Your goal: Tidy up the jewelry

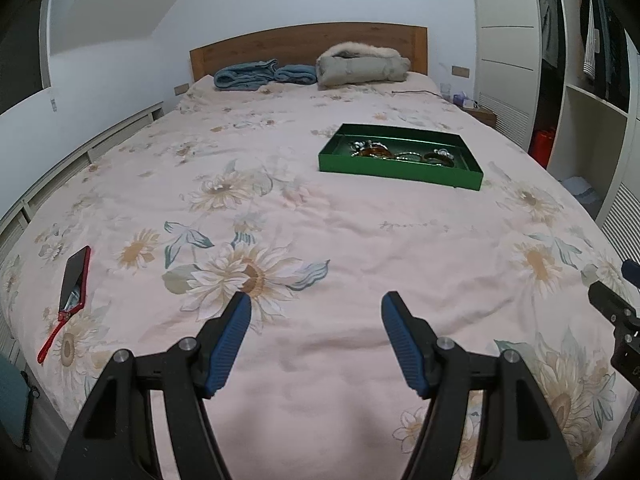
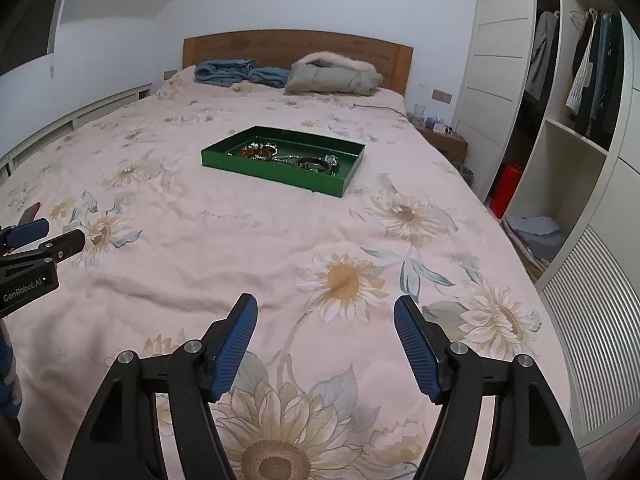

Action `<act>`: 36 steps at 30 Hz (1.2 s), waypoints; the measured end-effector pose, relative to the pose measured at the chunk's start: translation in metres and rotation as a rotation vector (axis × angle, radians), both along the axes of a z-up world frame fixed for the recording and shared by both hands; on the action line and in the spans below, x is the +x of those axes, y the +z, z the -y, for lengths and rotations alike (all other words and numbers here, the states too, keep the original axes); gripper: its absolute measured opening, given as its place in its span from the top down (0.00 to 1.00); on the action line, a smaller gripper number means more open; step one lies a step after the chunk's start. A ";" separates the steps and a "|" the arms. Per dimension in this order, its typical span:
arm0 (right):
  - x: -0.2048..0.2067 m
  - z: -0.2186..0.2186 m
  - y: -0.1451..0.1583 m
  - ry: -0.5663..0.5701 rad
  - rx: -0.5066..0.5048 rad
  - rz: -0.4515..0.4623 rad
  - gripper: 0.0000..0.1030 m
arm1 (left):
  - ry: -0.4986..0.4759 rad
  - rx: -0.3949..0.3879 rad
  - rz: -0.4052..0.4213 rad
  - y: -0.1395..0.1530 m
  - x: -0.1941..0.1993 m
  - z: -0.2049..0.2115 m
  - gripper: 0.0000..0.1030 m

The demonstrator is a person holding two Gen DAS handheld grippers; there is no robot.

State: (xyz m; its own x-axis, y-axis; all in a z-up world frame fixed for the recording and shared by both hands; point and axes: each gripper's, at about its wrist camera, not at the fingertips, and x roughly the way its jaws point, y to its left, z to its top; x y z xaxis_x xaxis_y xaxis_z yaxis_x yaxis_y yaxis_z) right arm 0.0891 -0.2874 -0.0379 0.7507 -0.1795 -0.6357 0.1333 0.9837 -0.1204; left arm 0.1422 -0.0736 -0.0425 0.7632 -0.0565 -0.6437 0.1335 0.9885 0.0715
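Note:
A shallow green tray (image 1: 400, 171) lies on the flowered bedspread, far ahead of both grippers. Inside it sits a heap of jewelry (image 1: 404, 153): an amber bangle, metal bracelets and a watch, tangled together. In the right wrist view the tray (image 2: 276, 171) and its jewelry (image 2: 292, 157) are ahead and left of centre. My left gripper (image 1: 316, 303) is open above the near part of the bed, nothing between its blue pads. My right gripper (image 2: 325, 307) is open too, with nothing in it. Each gripper shows at the edge of the other's view.
A red hand mirror (image 1: 72, 284) lies on the bed at the left. Folded blue towels (image 1: 244, 75) and a fur-trimmed grey coat (image 1: 360, 65) lie by the wooden headboard. An open white wardrobe (image 2: 560, 128) stands on the right, a nightstand (image 2: 442, 138) beside the bed.

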 end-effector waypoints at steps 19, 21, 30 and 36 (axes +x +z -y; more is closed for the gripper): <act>-0.004 -0.016 0.004 0.020 0.001 0.001 0.31 | -0.034 -0.009 0.029 0.009 -0.010 0.005 0.36; -0.007 -0.018 0.007 0.023 -0.002 0.005 0.31 | -0.043 -0.005 0.043 0.012 -0.014 0.006 0.36; -0.025 -0.023 0.020 0.023 -0.005 0.041 0.29 | -0.077 0.012 0.085 0.028 -0.038 0.011 0.36; -0.040 -0.025 0.028 0.009 -0.004 0.074 0.27 | -0.076 0.017 0.094 0.034 -0.055 0.008 0.36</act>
